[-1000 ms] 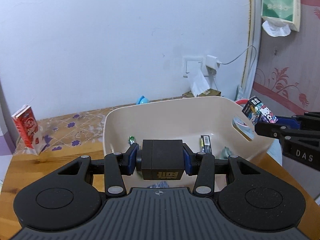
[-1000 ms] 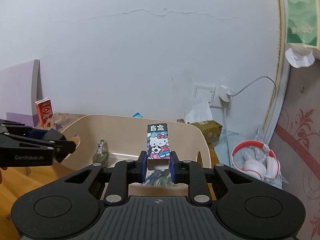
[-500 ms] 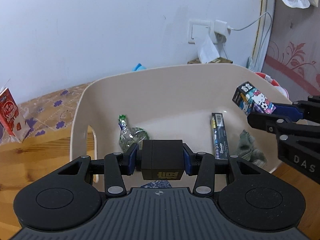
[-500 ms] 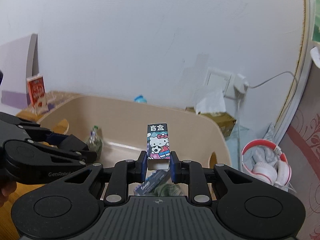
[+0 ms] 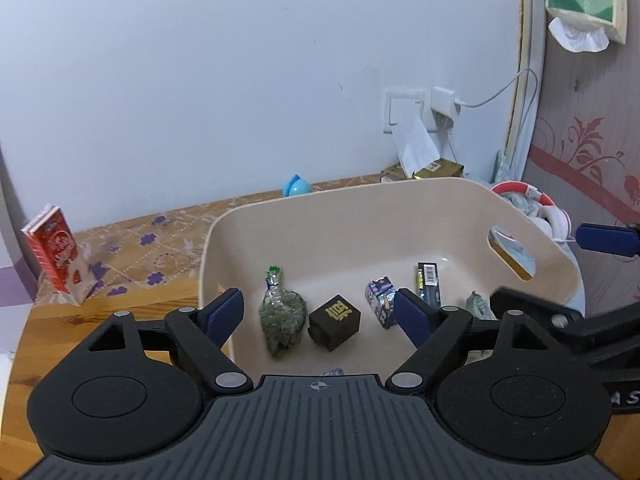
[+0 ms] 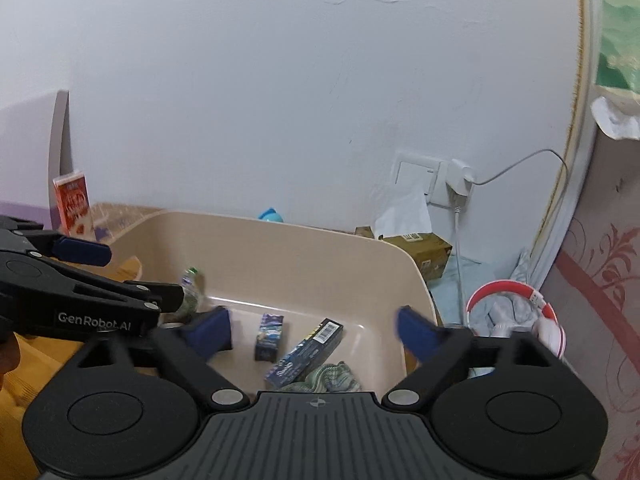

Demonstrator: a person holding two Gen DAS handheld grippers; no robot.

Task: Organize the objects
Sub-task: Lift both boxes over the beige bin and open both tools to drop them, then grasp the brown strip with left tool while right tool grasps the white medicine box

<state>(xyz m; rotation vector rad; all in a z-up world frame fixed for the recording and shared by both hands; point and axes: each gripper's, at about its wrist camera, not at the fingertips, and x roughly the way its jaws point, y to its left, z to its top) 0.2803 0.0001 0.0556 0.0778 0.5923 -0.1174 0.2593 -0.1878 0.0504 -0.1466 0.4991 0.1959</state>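
A beige plastic bin sits on the wooden table. Inside lie a black cube box with gold print, a small Hello Kitty box, a green snack bag, a long dark box with a barcode and a green cloth. My left gripper is open and empty above the bin's near side. My right gripper is open and empty over the bin, with the Hello Kitty box and the long box below it.
A red carton stands on the table at left. A blue ball, a tissue box and a wall socket with charger are behind the bin. Red-white headphones lie to its right.
Both grippers have opened. The black cube dropped from my left gripper and the Hello Kitty box from my right; both now lie in the bin.
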